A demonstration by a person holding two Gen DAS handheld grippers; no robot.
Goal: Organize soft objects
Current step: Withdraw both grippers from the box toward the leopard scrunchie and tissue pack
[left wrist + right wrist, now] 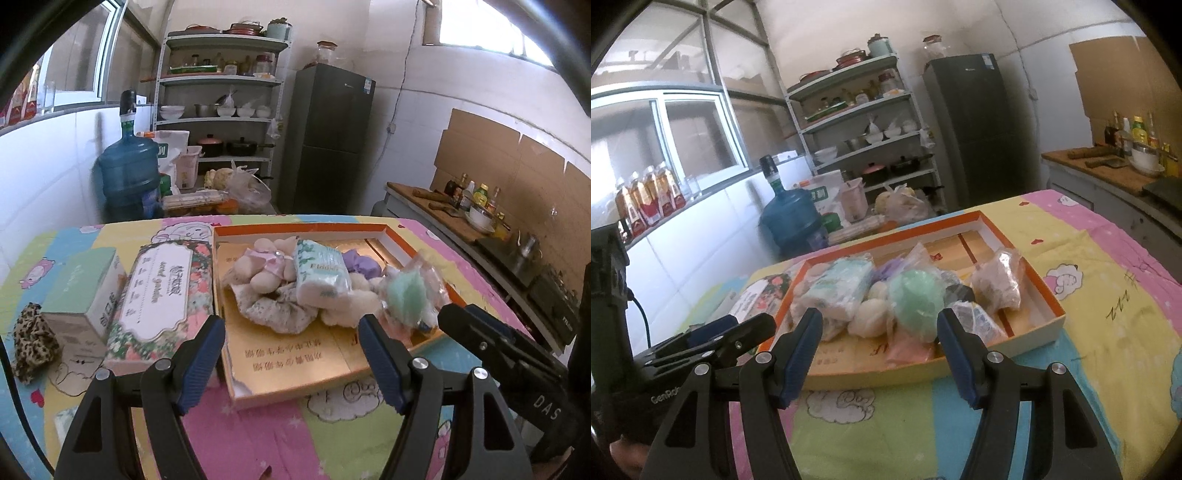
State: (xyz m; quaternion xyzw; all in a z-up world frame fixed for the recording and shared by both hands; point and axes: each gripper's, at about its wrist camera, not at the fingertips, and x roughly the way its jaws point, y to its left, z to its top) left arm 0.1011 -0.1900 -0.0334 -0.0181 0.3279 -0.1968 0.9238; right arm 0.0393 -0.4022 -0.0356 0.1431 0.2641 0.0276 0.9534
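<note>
An orange-rimmed shallow box (306, 384) (1023, 339) lies on the patterned tablecloth and holds soft things: a cream plush toy (266, 269), a wrapped tissue pack (323, 273) (838, 291), a green sponge in a clear bag (404, 295) (916, 299), a purple item (360, 260) and a floral cloth (284, 314). My left gripper (293, 354) hovers open over the box's near edge, nothing between its fingers. My right gripper (881, 350) hangs open before the box's near side, also empty. A leopard-print scrunchie (33, 341) lies on the table at the far left.
A floral tissue box (162, 299) and a mint carton (83, 291) stand left of the orange box. Beyond the table are a water jug (127, 177), a shelf rack (221, 110), a fridge (328, 140) and a counter with bottles (469, 206).
</note>
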